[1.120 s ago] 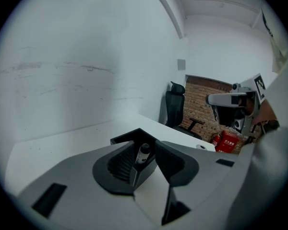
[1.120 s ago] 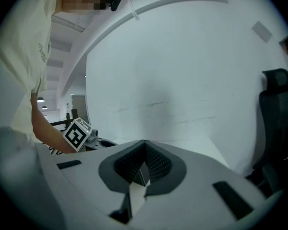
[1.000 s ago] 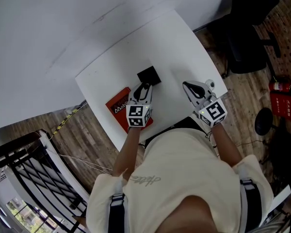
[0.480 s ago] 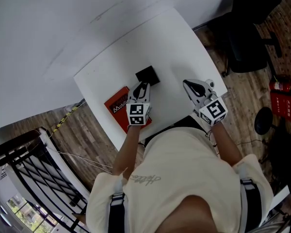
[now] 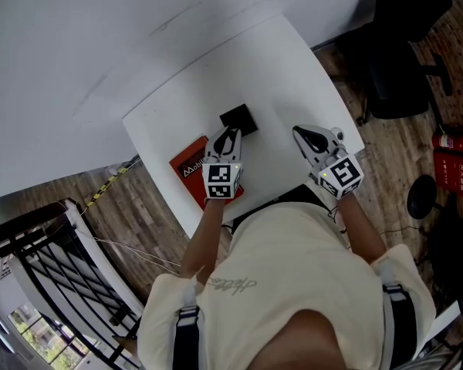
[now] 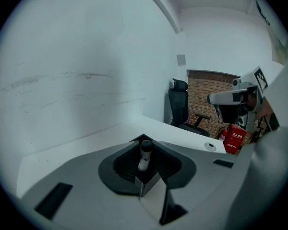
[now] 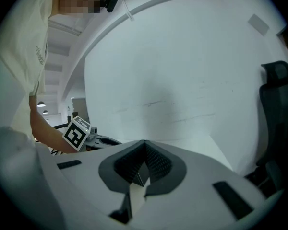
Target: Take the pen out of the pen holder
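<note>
Jaws hide the lower end of the pen [image 6: 144,152], and the left gripper [image 5: 228,135] overlaps the pen holder [image 5: 240,117].

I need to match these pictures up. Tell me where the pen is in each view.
Head view: too small to make out; its black pen holder sits just beyond the left tool.
Left gripper view: pen stands low centre, between jaws that have just been closing on it.
Right gripper view: not in it.
Shared landmark: the black office chair, toward the right in all three.
</note>
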### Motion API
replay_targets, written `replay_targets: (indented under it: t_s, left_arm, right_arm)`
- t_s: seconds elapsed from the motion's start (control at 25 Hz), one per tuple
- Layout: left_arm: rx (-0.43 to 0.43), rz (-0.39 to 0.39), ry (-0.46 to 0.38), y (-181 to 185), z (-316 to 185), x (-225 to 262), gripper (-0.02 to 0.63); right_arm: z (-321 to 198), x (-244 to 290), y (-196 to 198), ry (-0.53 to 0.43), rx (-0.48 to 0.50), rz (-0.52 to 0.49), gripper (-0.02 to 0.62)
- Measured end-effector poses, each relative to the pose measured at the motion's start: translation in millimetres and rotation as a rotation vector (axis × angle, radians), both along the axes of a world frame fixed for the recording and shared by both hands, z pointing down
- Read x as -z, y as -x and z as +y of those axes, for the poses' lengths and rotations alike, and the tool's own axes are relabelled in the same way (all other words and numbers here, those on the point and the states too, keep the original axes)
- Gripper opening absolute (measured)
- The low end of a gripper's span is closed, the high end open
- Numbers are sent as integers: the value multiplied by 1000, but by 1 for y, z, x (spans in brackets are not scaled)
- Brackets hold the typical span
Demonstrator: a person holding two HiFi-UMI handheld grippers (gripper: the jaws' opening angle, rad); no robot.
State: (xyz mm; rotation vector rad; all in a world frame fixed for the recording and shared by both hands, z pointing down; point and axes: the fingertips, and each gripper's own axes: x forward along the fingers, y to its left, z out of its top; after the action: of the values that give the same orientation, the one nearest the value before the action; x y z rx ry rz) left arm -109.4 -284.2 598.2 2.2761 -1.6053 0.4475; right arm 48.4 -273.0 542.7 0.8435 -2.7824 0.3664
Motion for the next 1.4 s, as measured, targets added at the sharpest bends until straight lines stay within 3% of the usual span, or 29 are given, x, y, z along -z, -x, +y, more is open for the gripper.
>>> replay_targets:
  t_s: [0.24,0.4,0.8,1.4]
  left_arm:
    - [-6,-5,-35,-2,1,24,89]
    - [17,57,-53,1,6,43,89]
    - [77,129,-128,20,30,92,89]
    - [144,108,-186,53,71,122,89]
  right_arm:
    - [2,7,5,-10,6,-16,8]
    - [5,9,9,-29,19,-25,8]
    - [19,24,9,-51,22,-34,8]
    - [38,42,31,-109,93,-48,8]
